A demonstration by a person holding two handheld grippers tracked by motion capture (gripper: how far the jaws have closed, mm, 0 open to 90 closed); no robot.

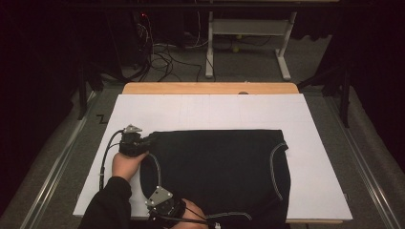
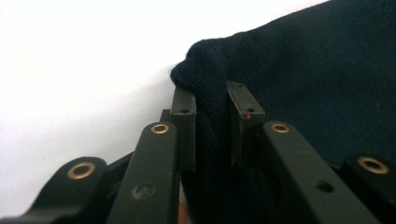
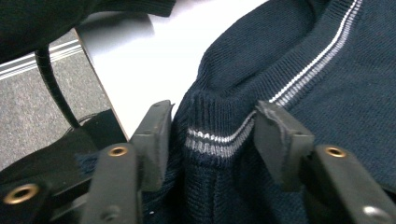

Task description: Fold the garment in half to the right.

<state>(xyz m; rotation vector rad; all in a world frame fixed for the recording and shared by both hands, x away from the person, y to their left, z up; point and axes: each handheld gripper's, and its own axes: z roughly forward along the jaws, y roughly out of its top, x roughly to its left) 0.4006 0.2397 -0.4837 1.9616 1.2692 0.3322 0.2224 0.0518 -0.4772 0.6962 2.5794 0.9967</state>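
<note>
While the left gripper (image 2: 212, 100) pinches the soft, limp sweater's (image 1: 219, 167) far-left corner on the board (image 1: 215, 112), our right gripper (image 3: 215, 128) straddles its ribbed striped hem, jaws spread; we grab edges.

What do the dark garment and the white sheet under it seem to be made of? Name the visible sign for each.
Garment: seemingly knitted yarn, dark navy, matte; fine knit rows and a ribbed edge with pale stripes show in the right gripper view. Whether wool or cotton cannot be told.
White sheet: probably a rigid board or stiff paper, smooth and matte; it lies flat with straight edges.
</note>
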